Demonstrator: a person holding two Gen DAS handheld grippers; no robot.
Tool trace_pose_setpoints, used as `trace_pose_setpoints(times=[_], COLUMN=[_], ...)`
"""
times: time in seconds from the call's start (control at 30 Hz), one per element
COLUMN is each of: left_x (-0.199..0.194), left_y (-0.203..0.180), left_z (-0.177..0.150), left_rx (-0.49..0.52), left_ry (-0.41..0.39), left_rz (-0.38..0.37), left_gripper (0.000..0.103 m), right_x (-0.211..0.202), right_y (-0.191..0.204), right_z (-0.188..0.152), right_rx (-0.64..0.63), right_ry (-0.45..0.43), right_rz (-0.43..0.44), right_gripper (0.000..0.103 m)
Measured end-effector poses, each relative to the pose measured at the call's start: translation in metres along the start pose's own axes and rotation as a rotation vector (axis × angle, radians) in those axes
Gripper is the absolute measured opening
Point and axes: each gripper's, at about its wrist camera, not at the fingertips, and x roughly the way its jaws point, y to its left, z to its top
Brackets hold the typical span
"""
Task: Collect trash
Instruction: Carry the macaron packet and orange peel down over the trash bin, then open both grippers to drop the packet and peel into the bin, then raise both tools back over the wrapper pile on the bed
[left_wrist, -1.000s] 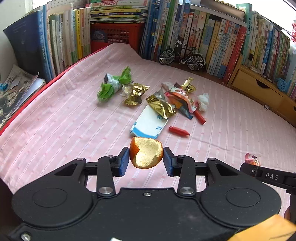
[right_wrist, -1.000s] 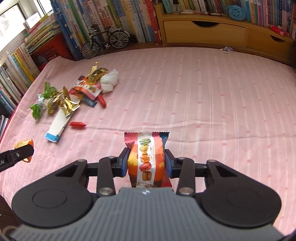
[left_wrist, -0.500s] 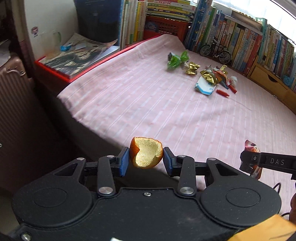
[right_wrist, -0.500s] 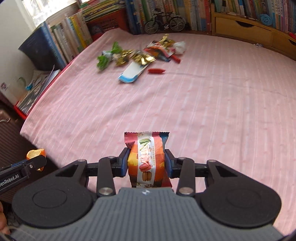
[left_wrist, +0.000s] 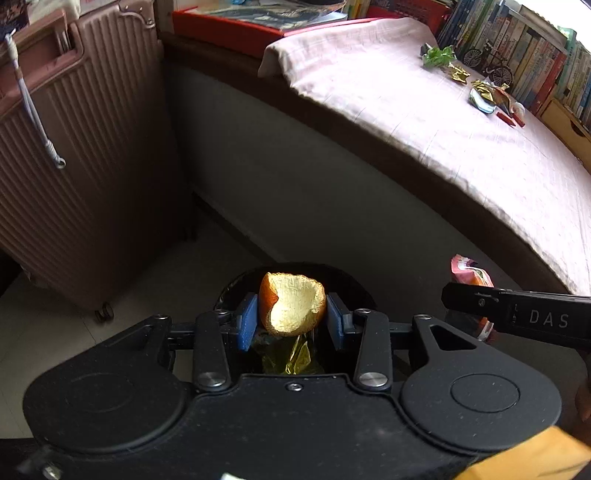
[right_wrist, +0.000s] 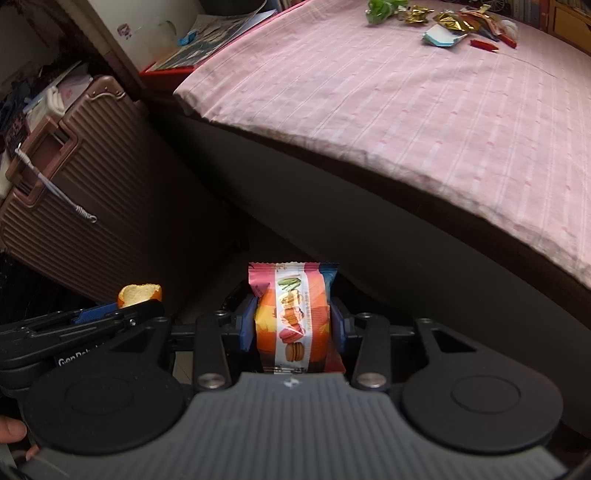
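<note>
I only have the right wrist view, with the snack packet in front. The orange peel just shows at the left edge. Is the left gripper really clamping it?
Observer: Yes. The left gripper has its jaws shut on the orange peel, with the pale hollow side facing its camera.
Operator: What lies below it?
Observer: A black bin, with its opening right under the peel.
Operator: Anything in the bin already?
Observer: A crumpled gold wrapper.

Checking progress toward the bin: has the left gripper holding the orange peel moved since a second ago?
Yes. The left gripper with the orange peel left the pink bedspread; it now hangs over the black bin beside the bed.
</note>
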Motion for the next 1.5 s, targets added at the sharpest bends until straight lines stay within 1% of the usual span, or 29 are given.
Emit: trace_pose_setpoints(times=[0.13, 0.3, 0.4, 0.43, 0.53, 0.57, 0.6, 0.67, 0.83, 1.0, 1.1, 1.27, 1.4, 1.5], left_x=[0.014, 0.028, 0.035, 0.039, 0.044, 0.044, 0.044, 0.043, 0.041, 0.029, 0.017, -0.001, -0.015, -0.025], left_y=[0.013, 0.021, 0.022, 0.019, 0.020, 0.021, 0.023, 0.026, 0.032, 0.038, 0.039, 0.039, 0.039, 0.036], left_z=[-0.011, -0.017, -0.016, -0.013, -0.012, -0.011, -0.012, -0.015, -0.016, -0.015, -0.015, -0.013, -0.009, -0.002], left_rx=[-0.016, -0.007, 0.002, 0.005, 0.011, 0.008, 0.003, -0.008, -0.033, -0.071, -0.073, -0.079, -0.098, -0.098], left_ry=[0.033, 0.047, 0.048, 0.049, 0.048, 0.048, 0.045, 0.032, 0.030, 0.014, -0.008, -0.029, -0.044, -0.068], left_rz=[-0.032, -0.054, -0.071, -0.076, -0.087, -0.093, -0.099, -0.105, -0.113, -0.130, -0.127, -0.107, -0.099, -0.117], left_gripper=[0.037, 0.038, 0.041, 0.042, 0.051, 0.058, 0.068, 0.078, 0.079, 0.084, 0.086, 0.087, 0.088, 0.090], right_x=[0.010, 0.024, 0.030, 0.032, 0.035, 0.035, 0.035, 0.033, 0.026, 0.017, 0.012, 0.007, -0.005, -0.022], right_y=[0.015, 0.024, 0.027, 0.028, 0.029, 0.030, 0.030, 0.030, 0.034, 0.043, 0.047, 0.053, 0.055, 0.053], right_z=[-0.004, -0.001, 0.002, 0.003, 0.003, 0.003, 0.002, 0.000, -0.001, 0.003, 0.007, 0.013, 0.018, 0.023], right_rx=[-0.031, -0.029, -0.035, -0.035, -0.029, -0.026, -0.023, -0.017, -0.024, -0.043, -0.053, -0.095, -0.099, -0.094], right_ry=[0.019, 0.031, 0.034, 0.037, 0.041, 0.042, 0.042, 0.042, 0.041, 0.043, 0.045, 0.045, 0.021, -0.027], right_rz=[-0.003, -0.013, -0.022, -0.022, -0.029, -0.032, -0.034, -0.038, -0.067, -0.093, -0.091, -0.082, -0.079, -0.078], right_gripper=[0.049, 0.052, 0.056, 0.059, 0.069, 0.072, 0.073, 0.077, 0.079, 0.080, 0.081, 0.082, 0.082, 0.082])
